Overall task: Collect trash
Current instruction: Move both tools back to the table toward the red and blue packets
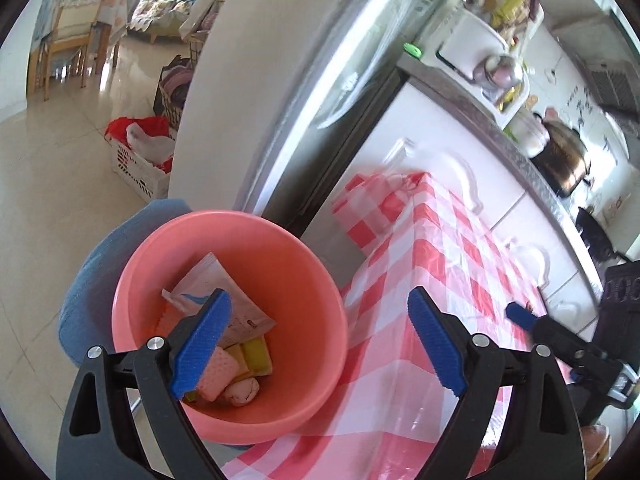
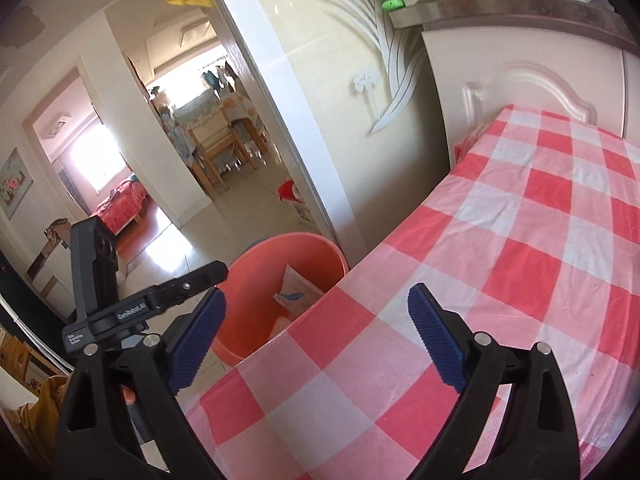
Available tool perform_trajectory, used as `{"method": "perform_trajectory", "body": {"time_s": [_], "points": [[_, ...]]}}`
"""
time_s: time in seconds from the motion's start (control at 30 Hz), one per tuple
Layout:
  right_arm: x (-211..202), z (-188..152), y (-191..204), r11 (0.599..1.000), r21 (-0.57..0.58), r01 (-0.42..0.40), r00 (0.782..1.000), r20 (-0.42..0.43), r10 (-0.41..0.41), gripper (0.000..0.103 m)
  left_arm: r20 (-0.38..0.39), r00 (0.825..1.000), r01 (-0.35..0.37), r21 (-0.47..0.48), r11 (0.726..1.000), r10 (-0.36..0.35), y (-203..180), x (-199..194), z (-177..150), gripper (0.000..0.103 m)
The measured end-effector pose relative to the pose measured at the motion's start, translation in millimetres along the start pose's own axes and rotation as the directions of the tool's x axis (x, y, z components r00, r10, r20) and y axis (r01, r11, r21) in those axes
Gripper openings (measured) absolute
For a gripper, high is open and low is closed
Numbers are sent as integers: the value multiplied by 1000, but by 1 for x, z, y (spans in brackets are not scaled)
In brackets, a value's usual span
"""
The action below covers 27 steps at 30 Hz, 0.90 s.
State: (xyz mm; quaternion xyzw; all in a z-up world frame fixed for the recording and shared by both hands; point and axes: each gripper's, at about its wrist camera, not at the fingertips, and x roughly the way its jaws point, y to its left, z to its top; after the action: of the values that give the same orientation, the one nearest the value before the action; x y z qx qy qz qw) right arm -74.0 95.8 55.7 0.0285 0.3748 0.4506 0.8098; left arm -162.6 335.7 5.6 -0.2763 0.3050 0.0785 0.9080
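A pink plastic basin [image 1: 316,280] stands on a blue stool beside the table. It holds a white wrapper [image 1: 216,292], yellow and pink sponges [image 1: 256,354] and a small pink ball. My left gripper [image 1: 320,336] is open and empty, above the basin's right rim. My right gripper [image 2: 316,332] is open and empty over the table's left edge. The basin [image 2: 256,276] shows in the right wrist view past that edge, with the wrapper [image 2: 298,292] in it. The left gripper's body [image 2: 132,304] shows at the left there; the right gripper's finger [image 1: 520,314] shows in the left wrist view.
A red-and-white checked cloth [image 2: 520,264] covers the table [image 1: 436,256]. White cabinets [image 1: 440,128] with a cluttered counter stand behind it. A white wall and a sliding door frame [image 2: 280,100] stand left of the table. A white crate [image 1: 140,168] with red bags sits on the floor.
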Motion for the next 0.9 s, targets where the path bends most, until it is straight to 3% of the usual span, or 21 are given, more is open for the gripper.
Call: {"method": "perform_trajectory", "body": {"time_s": [0.23, 0.4, 0.6, 0.9], "points": [[-30, -3, -14, 1000, 3, 26, 996, 81, -26, 95, -49, 998, -28, 76, 997, 32, -35, 6, -4, 89], [-57, -12, -31, 998, 50, 41, 986, 158, -49, 96, -88, 996, 10, 121, 993, 1, -59, 11, -15, 89], [-97, -19, -56, 992, 104, 64, 954, 285, -91, 99, -118, 992, 71, 185, 980, -50, -93, 14, -25, 89], [-158, -31, -101, 973, 227, 49, 911, 389, -137, 99, -177, 978, 158, 298, 941, -108, -157, 21, -44, 89]]}}
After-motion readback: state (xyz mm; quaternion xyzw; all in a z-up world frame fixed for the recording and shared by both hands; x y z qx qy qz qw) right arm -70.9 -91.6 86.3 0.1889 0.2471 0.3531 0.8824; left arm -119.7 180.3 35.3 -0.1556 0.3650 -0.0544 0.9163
